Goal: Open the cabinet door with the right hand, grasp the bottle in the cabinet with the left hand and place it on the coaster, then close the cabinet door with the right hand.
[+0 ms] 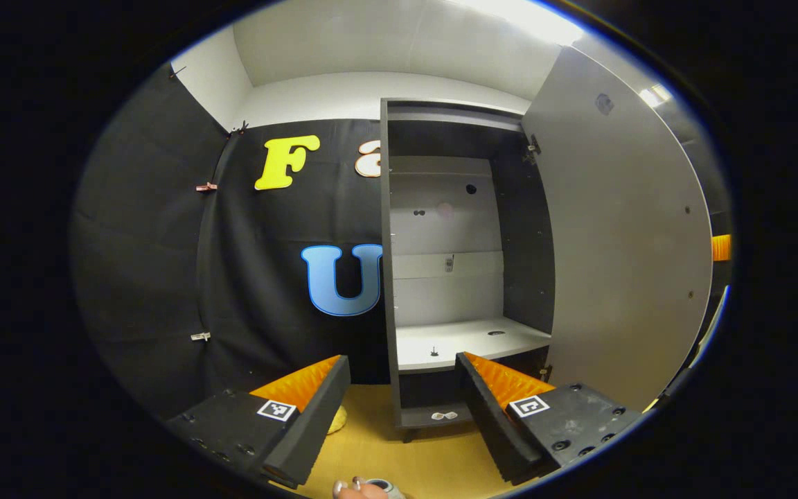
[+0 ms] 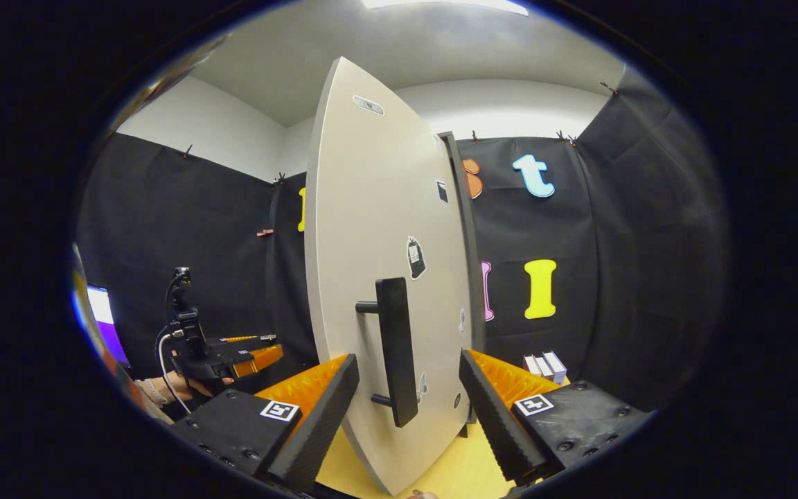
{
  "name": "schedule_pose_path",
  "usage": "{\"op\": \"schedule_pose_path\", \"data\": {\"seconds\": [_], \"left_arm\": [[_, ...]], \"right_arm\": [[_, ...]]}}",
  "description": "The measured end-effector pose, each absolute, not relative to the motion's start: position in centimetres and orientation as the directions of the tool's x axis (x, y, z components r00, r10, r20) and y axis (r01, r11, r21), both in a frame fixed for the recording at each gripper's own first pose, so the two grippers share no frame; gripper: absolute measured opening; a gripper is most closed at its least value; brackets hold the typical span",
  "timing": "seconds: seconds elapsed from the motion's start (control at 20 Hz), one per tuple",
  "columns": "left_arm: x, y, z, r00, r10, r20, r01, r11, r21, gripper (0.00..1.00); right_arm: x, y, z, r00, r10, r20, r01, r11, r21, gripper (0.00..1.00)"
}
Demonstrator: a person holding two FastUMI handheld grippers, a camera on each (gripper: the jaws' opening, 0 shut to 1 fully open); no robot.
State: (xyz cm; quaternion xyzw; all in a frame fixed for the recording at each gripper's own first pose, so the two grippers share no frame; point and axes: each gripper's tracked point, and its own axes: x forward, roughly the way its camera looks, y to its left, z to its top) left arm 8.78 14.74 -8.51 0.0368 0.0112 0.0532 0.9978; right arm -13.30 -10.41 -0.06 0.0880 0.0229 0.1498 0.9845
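Left gripper (image 1: pixel 402 388): fingers spread wide, nothing between them. Ahead of it stands the tall dark-framed cabinet (image 1: pixel 388 277), its white shelf (image 1: pixel 472 339) bare apart from small fittings. The pale grey flat cabinet door (image 1: pixel 621 242) stands swung out to the right of the fingers. At the lower edge, a hand (image 1: pixel 357 490) beside a small grey rounded item; whether that is the bottle cannot be told.

Right gripper (image 2: pixel 409 395): fingers spread, flanking the black vertical bar handle (image 2: pixel 397 350) on the door's outer face without touching it. Yellow tabletop (image 2: pixel 454 471) below. Far left, the other gripper, held in a hand. Small white boxes (image 2: pixel 544 364) lie beyond the right finger.
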Motion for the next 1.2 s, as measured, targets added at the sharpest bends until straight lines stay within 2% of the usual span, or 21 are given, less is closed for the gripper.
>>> {"op": "schedule_pose_path", "data": {"seconds": [0.45,0.65,0.75,0.8,0.85,0.9,1.0,1.2], "left_arm": [[9.2,25.3,-8.3,0.993,0.116,-0.027,-0.112,0.989,0.094,0.95],[9.0,27.6,-7.2,0.995,0.099,-0.014,-0.097,0.990,0.098,0.96],[9.0,26.8,-7.1,0.999,0.051,-0.015,-0.049,0.995,0.086,0.92],[9.0,26.3,-7.0,0.999,0.030,-0.017,-0.028,0.996,0.080,0.99],[9.0,25.7,-6.9,1.000,0.011,-0.014,-0.010,0.997,0.078,0.96],[9.1,24.7,-6.5,1.000,-0.010,-0.010,0.011,0.997,0.082,0.99],[9.3,22.7,-5.9,0.999,-0.049,-0.001,0.049,0.994,0.097,0.96],[9.2,18.5,-5.4,0.993,-0.114,0.013,0.113,0.991,0.067,0.96]], "right_arm": [[-8.6,1.0,-1.7,0.952,0.303,-0.041,-0.296,0.947,0.128,0.97],[-7.9,3.0,-1.7,0.959,0.280,-0.033,-0.274,0.953,0.133,0.97],[-7.7,2.7,-2.1,0.969,0.244,-0.045,-0.238,0.965,0.112,0.97],[-7.8,2.6,-2.5,0.972,0.229,-0.054,-0.223,0.969,0.106,0.98],[-7.9,2.3,-2.8,0.975,0.212,-0.067,-0.204,0.974,0.102,0.98],[-8.0,1.8,-3.1,0.979,0.189,-0.079,-0.182,0.979,0.089,0.98],[-8.3,0.5,-3.4,0.985,0.144,-0.097,-0.140,0.989,0.041,0.98],[-8.9,-1.4,-3.6,0.989,0.096,-0.112,-0.095,0.995,0.012,0.98]]}}
